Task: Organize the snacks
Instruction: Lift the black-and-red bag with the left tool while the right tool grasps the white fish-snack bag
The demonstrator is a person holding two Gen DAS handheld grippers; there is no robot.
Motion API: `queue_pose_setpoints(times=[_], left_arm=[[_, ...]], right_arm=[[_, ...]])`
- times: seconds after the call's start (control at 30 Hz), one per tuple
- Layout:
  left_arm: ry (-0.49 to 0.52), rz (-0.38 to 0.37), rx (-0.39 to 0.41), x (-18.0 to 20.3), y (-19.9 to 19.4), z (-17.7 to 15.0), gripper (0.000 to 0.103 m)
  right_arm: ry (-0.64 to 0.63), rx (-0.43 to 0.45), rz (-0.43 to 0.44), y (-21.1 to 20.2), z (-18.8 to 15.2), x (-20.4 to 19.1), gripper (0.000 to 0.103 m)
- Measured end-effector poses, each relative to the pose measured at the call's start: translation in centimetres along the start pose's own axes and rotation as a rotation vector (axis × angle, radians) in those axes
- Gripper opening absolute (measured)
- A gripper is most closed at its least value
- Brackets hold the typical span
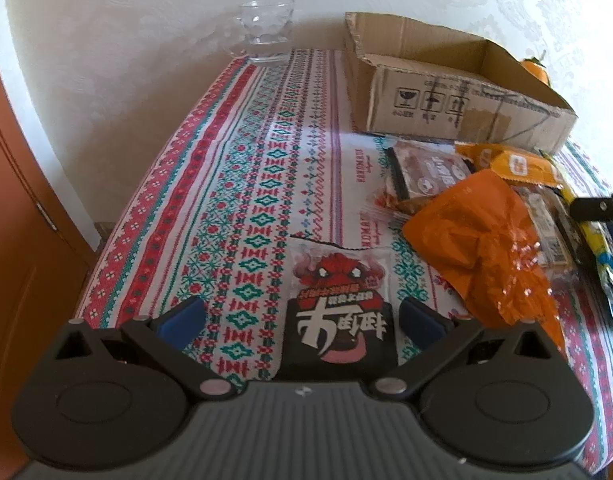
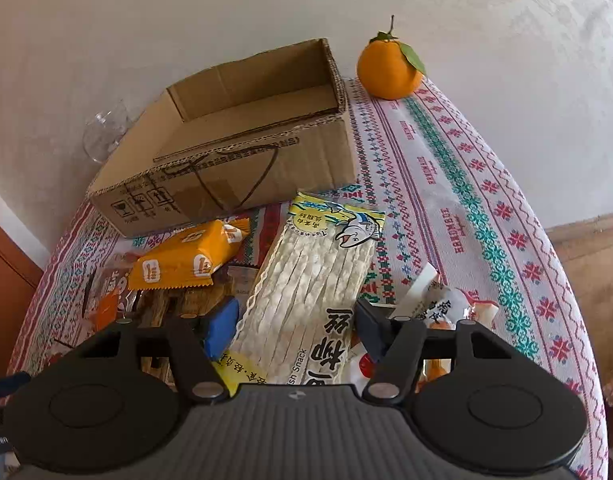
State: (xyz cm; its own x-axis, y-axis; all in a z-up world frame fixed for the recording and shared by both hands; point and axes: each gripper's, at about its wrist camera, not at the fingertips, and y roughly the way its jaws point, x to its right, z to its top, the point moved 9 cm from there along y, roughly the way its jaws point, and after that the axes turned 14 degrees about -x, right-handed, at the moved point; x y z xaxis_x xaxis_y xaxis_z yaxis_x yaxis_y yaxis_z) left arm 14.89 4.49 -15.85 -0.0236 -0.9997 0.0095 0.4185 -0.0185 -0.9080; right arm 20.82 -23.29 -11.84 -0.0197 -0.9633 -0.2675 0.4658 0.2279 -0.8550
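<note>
My left gripper (image 1: 300, 308) is open over the patterned tablecloth. A red-and-black snack packet (image 1: 338, 292) lies flat between its blue pads, close to the right one and clear of the left. My right gripper (image 2: 297, 312) has both fingers against the long edges of a pale fish snack pack (image 2: 314, 264) and is shut on it. An open cardboard box (image 2: 226, 168) stands behind the pile, seen also as the cardboard box (image 1: 446, 92) at the back right. An orange crinkled bag (image 1: 478, 232) and a yellow-orange packet (image 2: 186, 258) lie among other snacks.
A glass cup (image 1: 266, 32) stands by the wall, left of the box. An orange fruit (image 2: 388, 68) with a leaf sits right of the box. Small wrapped sweets (image 2: 446, 304) lie beside my right finger. A brown door (image 1: 18, 240) flanks the table's left edge.
</note>
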Motion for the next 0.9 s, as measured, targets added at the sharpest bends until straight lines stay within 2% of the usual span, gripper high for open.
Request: queue_pose_setpoints(times=[0.13,0.33,0.43,0.6,0.73,0.9], left_arm=[[0.028,0.000,0.013,0.5,-0.3,-0.2,0.096],[0.047,-0.020,0.025,1.0,-0.5,0.0,0.084],[0.061,-0.030,0.035,1.5,-0.7,0.2,0.074],[0.090,-0.056,0.047,2.3,-1.0,0.3,0.050],[0.118,-0.052,0.051,2.6,-1.1,0.4,0.046],[0.138,-0.048,0.043,2.5,-1.3,0.2,0.045]], right_arm=[[0.045,-0.002,0.003,0.4,0.3,0.5,0.074],[0.054,0.003,-0.027,0.8,0.5,0.4,0.074],[0.059,0.010,-0.031,1.0,0.7,0.6,0.074],[0.054,0.013,-0.035,0.9,0.6,0.6,0.071],[0.049,0.013,-0.035,0.6,0.4,0.6,0.063],[0.028,0.028,-0.050,-0.4,0.1,0.6,0.060]])
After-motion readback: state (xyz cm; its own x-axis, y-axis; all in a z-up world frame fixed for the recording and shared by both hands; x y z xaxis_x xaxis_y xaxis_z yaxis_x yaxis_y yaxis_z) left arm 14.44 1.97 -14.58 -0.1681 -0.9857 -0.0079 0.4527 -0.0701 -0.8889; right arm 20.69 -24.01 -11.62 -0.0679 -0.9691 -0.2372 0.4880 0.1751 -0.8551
